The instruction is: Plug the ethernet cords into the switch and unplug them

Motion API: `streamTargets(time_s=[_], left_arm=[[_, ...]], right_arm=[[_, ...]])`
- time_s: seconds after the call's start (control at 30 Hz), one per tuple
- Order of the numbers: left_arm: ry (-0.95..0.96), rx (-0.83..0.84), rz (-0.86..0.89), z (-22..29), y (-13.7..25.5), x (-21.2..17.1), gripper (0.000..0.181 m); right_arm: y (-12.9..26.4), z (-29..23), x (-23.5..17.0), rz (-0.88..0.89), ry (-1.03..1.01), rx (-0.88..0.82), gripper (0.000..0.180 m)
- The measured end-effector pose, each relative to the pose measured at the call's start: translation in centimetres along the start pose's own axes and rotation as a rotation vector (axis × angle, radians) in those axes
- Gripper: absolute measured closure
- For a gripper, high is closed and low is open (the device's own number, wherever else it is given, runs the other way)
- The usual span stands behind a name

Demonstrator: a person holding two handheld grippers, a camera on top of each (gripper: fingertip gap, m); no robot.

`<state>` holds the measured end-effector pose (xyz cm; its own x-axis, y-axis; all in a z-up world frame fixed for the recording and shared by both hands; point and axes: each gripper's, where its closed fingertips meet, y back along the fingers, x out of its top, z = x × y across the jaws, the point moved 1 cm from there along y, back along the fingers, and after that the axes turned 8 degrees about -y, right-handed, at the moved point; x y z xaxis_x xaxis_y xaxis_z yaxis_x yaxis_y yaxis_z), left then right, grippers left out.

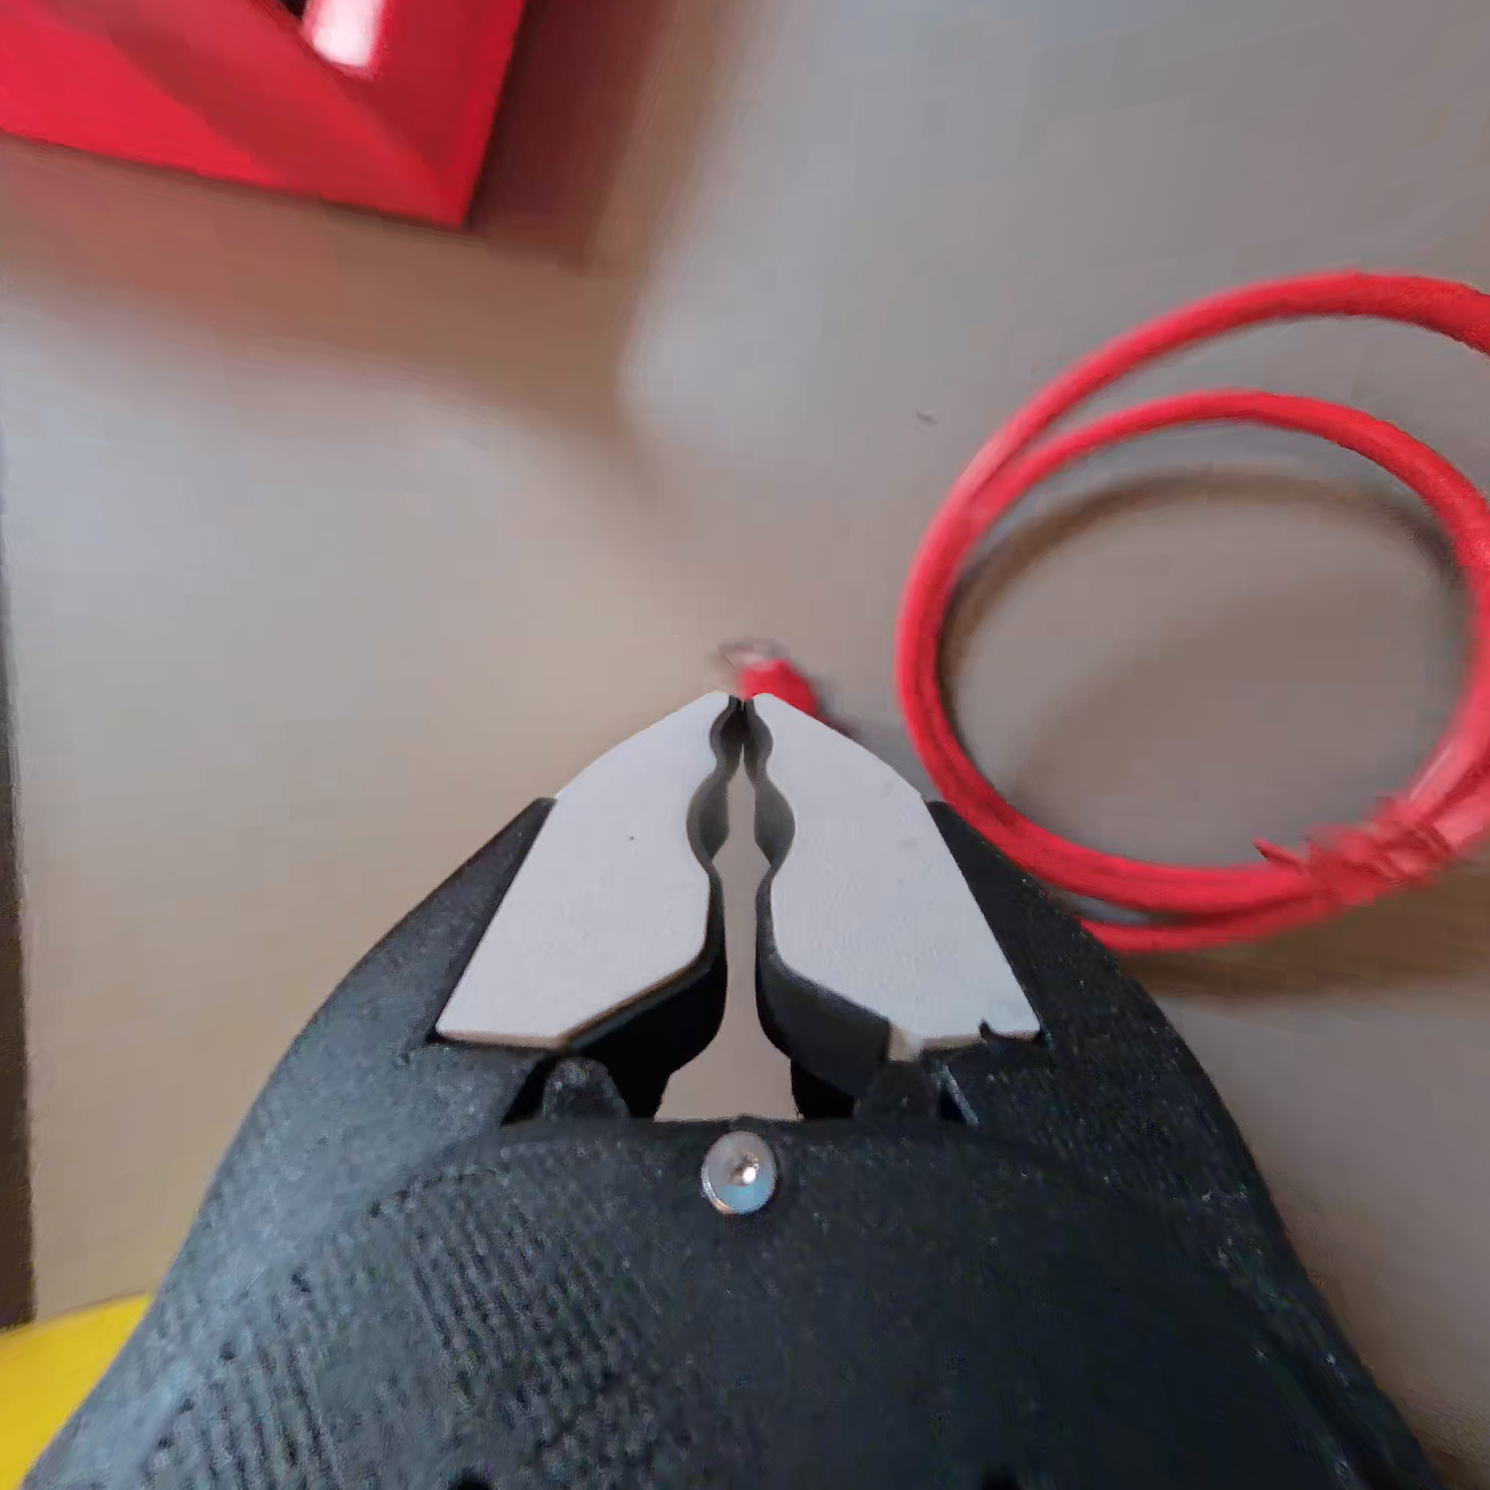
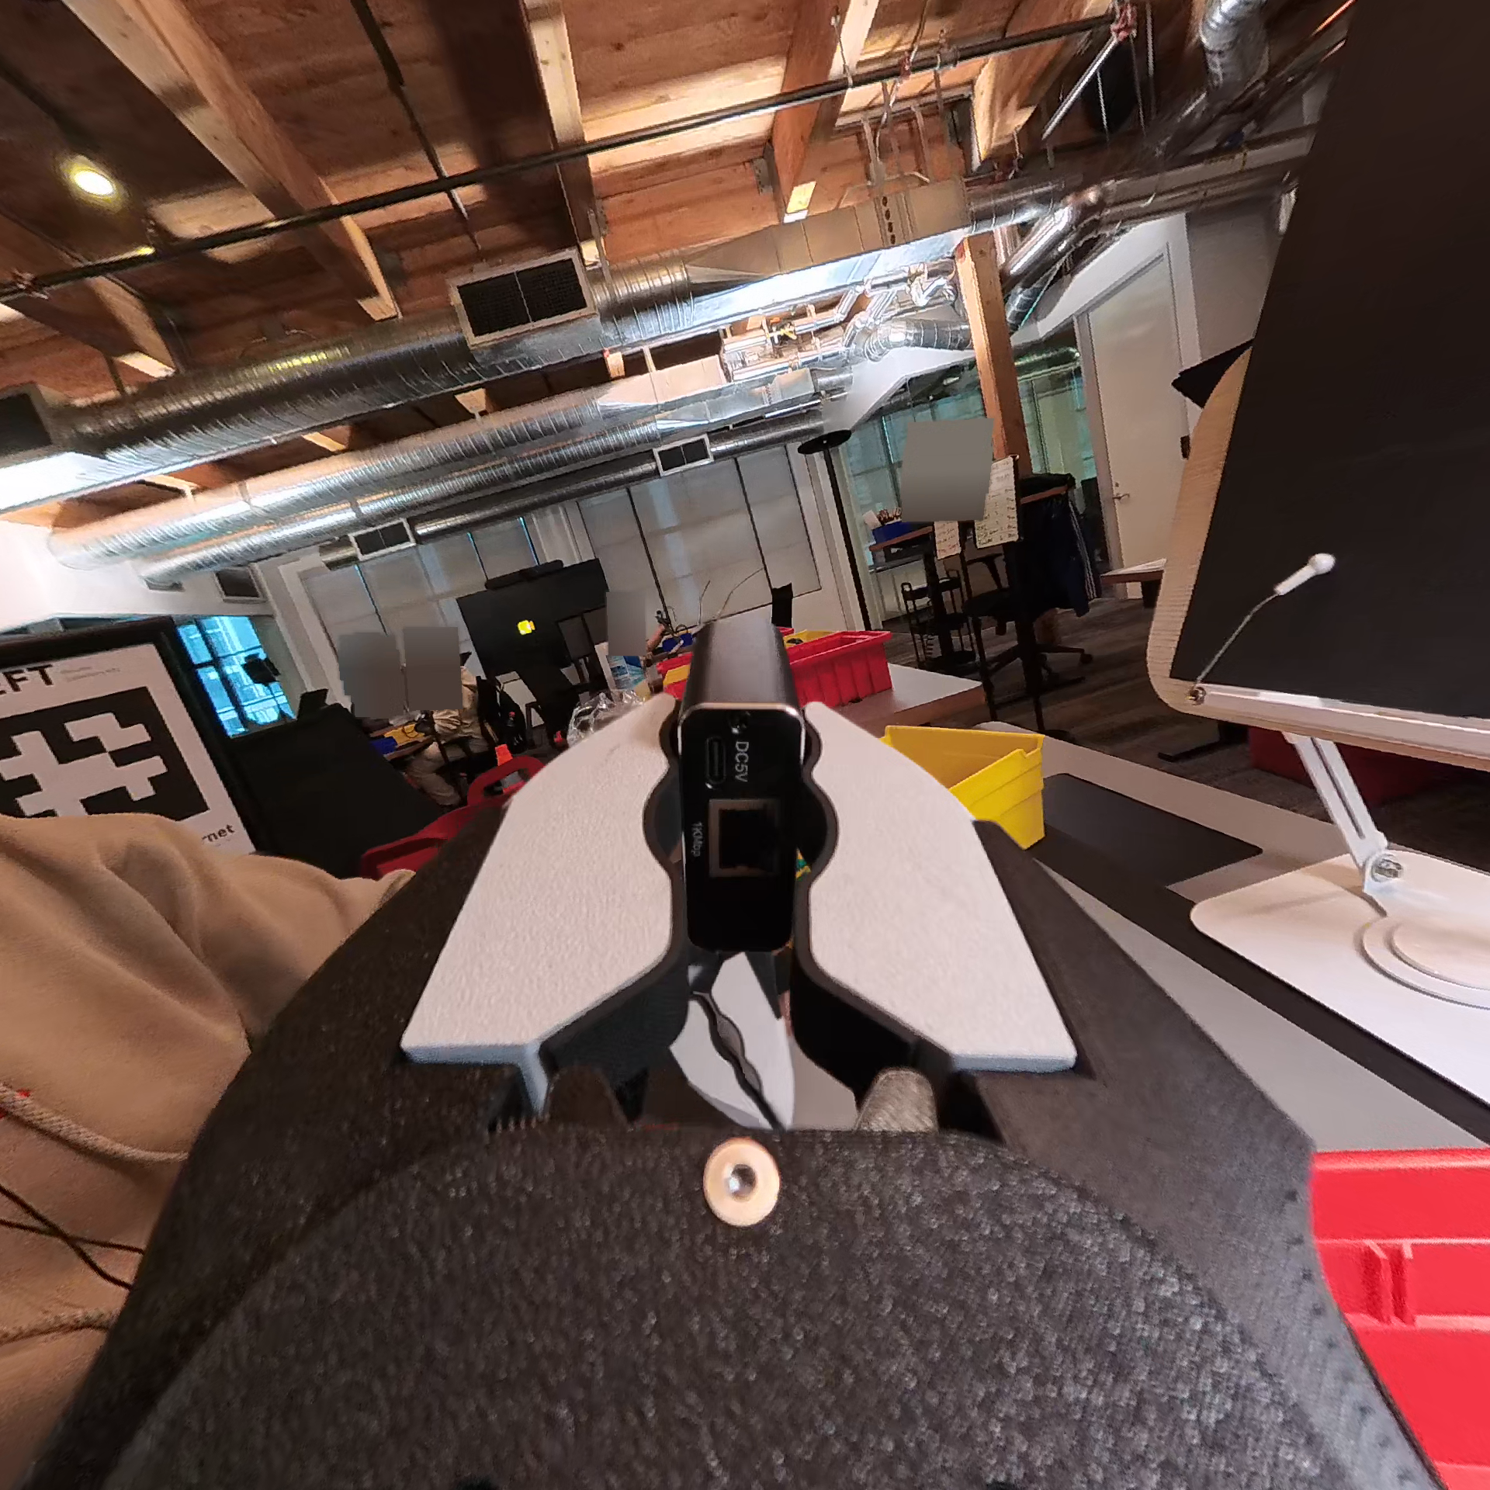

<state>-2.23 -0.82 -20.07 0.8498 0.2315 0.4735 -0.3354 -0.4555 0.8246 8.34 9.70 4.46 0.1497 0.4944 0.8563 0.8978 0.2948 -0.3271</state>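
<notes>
Left gripper (image 1: 743,703): jaws closed, tips touching, nothing seen between them. Pointed down at a pale table (image 1: 322,564). Red plug (image 1: 770,685) of the ethernet cord (image 1: 1193,645) lying on the table just beyond the tips, partly hidden by them — contact with the jaws cannot be told. Cord itself coiled in a double loop to the right of the gripper, flat on the table, bound by a tie at the lower right of the coil. Picture blurred throughout. Red bin (image 1: 242,105) at the upper left, a yellow object (image 1: 56,1403) at the lower left corner.

Right gripper (image 2: 740,717): jaws clamped on the switch (image 2: 740,822) — a slim black box held between the grey pads (image 2: 564,871), raised off the table and aimed toward the room. Near end face turned to the camera, showing one small slot above one square port; port empty, no cord plugged in. Yellow bin (image 2: 984,774) on the table past the right pad, red bin (image 2: 1411,1258) at the lower right, monitor (image 2: 1371,403) on a white stand at the far right. Beige sleeve (image 2: 121,967) at the left edge.
</notes>
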Motion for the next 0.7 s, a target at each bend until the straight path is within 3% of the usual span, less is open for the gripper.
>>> streamTargets(time_s=[0.07, 0.2, 0.37, 0.6, 0.7], left_arm=[[0.070, 0.055, -0.001, -0.8, -0.1, 0.6, 0.167], [0.199, 0.098, -0.085, 0.1, 0.3, -0.7, 0.159], [0.363, 0.089, -0.054, 2.4, -0.1, -0.9, 0.157], [0.255, 0.163, -0.092, 1.3, -1.1, -1.4, 0.166], [0.160, 0.014, -0.049, 1.3, -1.1, -1.3, 0.167]], right_arm=[[-0.1, 0.0, -0.3, -0.015, 0.010, -0.003, 0.156], [-0.1, 0.0, -0.2, -0.008, 0.005, 0.000, 0.156], [-0.3, -0.1, -0.2, 0.001, -0.009, 0.007, 0.156], [-0.6, -0.7, -0.4, -0.019, 0.017, 0.013, 0.156], [-0.5, -0.4, -0.5, -0.020, 0.007, 0.011, 0.156]])
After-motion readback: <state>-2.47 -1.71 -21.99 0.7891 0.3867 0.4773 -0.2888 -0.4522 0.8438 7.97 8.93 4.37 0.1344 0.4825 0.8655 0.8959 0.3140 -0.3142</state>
